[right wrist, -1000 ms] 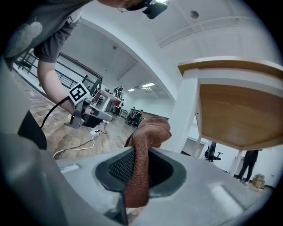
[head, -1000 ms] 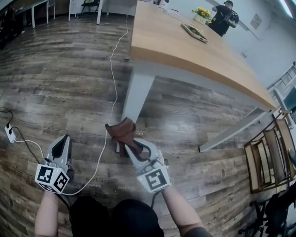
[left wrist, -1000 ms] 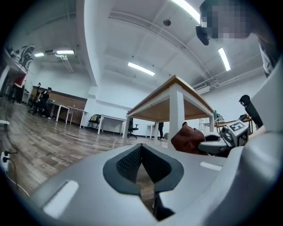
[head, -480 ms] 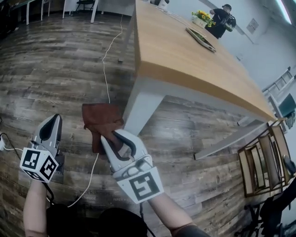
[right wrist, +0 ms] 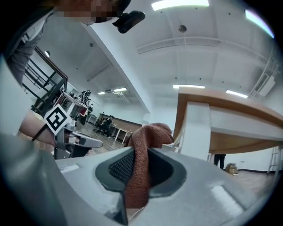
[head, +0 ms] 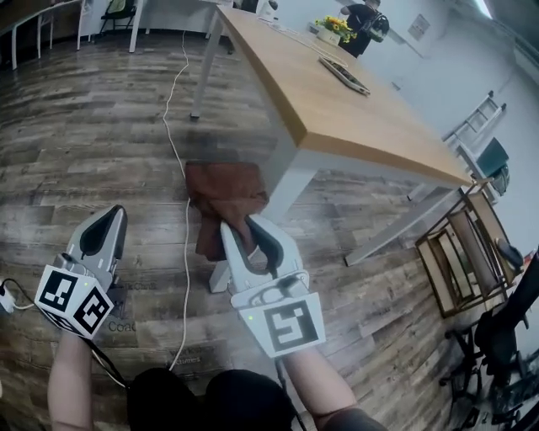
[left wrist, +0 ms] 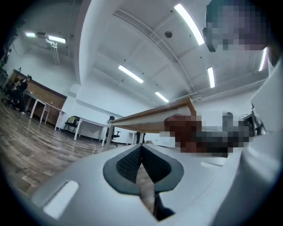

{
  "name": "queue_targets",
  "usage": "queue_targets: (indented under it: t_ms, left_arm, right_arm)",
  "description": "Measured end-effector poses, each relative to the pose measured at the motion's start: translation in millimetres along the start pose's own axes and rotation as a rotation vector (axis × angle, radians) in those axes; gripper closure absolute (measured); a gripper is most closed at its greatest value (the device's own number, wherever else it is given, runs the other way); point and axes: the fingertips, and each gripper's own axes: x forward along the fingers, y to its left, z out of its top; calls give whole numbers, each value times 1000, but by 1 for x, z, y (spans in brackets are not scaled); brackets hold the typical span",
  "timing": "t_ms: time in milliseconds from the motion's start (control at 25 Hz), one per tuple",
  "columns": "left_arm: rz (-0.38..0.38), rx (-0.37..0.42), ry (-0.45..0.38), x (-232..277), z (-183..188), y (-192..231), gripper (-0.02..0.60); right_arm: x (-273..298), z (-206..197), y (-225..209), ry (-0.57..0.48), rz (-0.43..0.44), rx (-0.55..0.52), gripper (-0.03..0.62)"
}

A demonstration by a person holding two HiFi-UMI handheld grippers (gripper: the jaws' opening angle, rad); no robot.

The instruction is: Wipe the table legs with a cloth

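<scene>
A brown cloth point(head: 224, 199) hangs from my right gripper point(head: 246, 231), which is shut on it. In the head view the cloth lies against the white table leg point(head: 282, 195) at the near corner of the long wooden table point(head: 337, 101). The right gripper view has the cloth point(right wrist: 143, 154) pinched between the jaws, with the white leg point(right wrist: 196, 130) just right of it. My left gripper point(head: 109, 227) is off to the left, jaws shut with nothing in them. In its own view the left gripper point(left wrist: 141, 152) points at the table from low down.
A white cable point(head: 181, 168) runs along the wood floor past the leg's foot. A wooden rack point(head: 459, 252) stands at the right. A tray point(head: 341, 74) and flowers point(head: 333, 27) sit on the tabletop. A person point(head: 364, 18) stands beyond the far end.
The right gripper has carried the cloth from the leg's foot up along the leg, to just under the tabletop corner. The left gripper has stayed at the left.
</scene>
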Motion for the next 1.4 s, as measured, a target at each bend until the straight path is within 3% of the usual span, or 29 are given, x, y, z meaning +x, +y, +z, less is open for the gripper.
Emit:
queue_targets:
  t_ms: [240,560,800,1120,1400]
  left_arm:
    - [-105,26,0,5,44,-38,563]
    - [-212,20,4,2,56,-72,563]
    - [-222,26,38,0,22,-70,563]
    - [-227,44,73,3,-19,-61,563]
    - [-189,26,90,0,-62,-37,561]
  right_arm:
    - [-4,24,-15,72,-169,14,528]
    - [13,47,-38,124,-299,19,526]
    - [14,22,-55,169,-343,29,526]
    - [2,-22,-40,147,-313,22,526]
    - [-15,-101,-11,242,-308,92,526]
